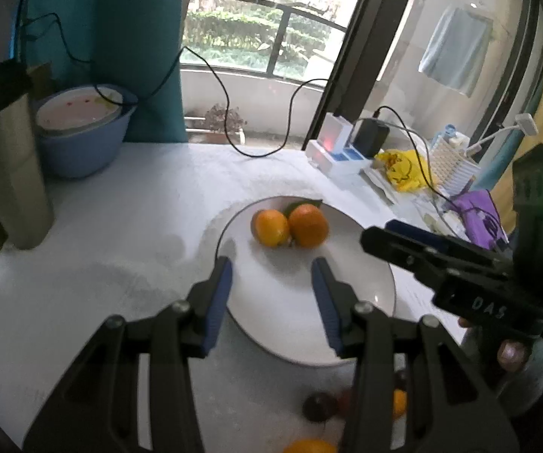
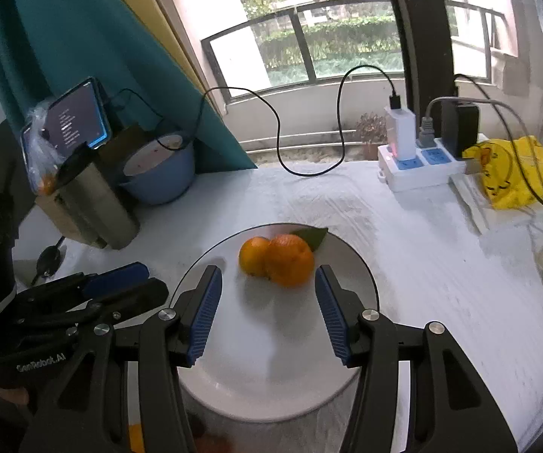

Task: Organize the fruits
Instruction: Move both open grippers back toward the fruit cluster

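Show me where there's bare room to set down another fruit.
The near half of the plate is bare, in front of the two oranges. The cloth between the blue bowl and the power strip holds only a cable. The right edge, by the yellow bag, is crowded.

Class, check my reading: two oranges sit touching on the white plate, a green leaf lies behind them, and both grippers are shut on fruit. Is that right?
Not quite. The two oranges touch on the white plate, with the green leaf behind, but neither gripper holds fruit. The right wrist view shows the right gripper open and empty; the left wrist view shows the same of the left gripper.
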`<state>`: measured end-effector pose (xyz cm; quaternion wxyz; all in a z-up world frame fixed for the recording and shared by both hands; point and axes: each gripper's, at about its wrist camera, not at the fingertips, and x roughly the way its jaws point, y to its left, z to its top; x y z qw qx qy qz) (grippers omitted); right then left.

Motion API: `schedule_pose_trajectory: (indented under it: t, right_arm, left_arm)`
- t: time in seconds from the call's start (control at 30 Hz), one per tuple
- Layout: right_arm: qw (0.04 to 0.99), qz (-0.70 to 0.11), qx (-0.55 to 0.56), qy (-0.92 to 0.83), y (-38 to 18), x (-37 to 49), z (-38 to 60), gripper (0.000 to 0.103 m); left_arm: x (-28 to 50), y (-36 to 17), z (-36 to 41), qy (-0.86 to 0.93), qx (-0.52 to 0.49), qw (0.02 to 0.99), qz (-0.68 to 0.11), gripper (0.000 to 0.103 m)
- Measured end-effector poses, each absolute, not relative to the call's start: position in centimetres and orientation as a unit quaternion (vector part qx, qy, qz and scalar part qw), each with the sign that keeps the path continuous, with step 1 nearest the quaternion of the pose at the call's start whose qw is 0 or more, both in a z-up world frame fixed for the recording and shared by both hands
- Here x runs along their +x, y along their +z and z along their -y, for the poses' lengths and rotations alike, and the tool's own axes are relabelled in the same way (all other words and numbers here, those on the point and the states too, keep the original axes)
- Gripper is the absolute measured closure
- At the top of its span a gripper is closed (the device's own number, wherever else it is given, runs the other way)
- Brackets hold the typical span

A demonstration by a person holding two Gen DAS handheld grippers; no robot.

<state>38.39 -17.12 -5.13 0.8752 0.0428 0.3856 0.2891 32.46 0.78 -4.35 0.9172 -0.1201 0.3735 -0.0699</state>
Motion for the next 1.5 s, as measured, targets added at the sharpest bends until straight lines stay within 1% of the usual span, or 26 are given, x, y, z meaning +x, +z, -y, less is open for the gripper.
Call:
schedule_pose_trajectory:
  t: [0.4, 0.77, 0.87, 0.9, 0.93, 1.03, 1.5]
  right_arm:
    - [0.885, -0.377, 0.04, 0.272, -4.0, 32.4, 20.1, 0.049]
    - [0.891, -0.38, 0.001, 0.249, -5.5, 29.3, 22.2, 0.049]
    - [0.893, -0.381, -0.017, 0.24, -6.2, 28.7, 22.5, 0.049]
    - [0.892, -0.384, -0.018, 0.239, -6.5, 28.5, 22.6, 0.049]
    - [0.89, -0.387, -0.018, 0.24, -6.7, 28.4, 22.8, 0.049]
    - [0.885, -0.392, -0.016, 0.25, -7.5, 28.0, 23.1, 0.049]
    - [0.862, -0.422, -0.024, 0.279, -9.8, 27.5, 22.7, 0.05]
  left_arm:
    - [26.9, -4.3, 0.6, -0.067, -0.113, 0.919, -0.372, 0.057]
    - [23.5, -5.7, 2.3, -0.05, -0.1, 0.917, -0.382, 0.056]
    - [22.8, -6.3, 2.5, -0.048, -0.102, 0.915, -0.388, 0.054]
    - [22.6, -6.6, 2.6, -0.047, -0.104, 0.913, -0.391, 0.053]
    - [22.4, -6.8, 2.7, -0.045, -0.106, 0.912, -0.393, 0.049]
    - [22.0, -7.5, 2.8, -0.042, -0.112, 0.909, -0.4, 0.045]
    - [21.9, -9.9, 3.5, -0.035, -0.111, 0.892, -0.436, 0.044]
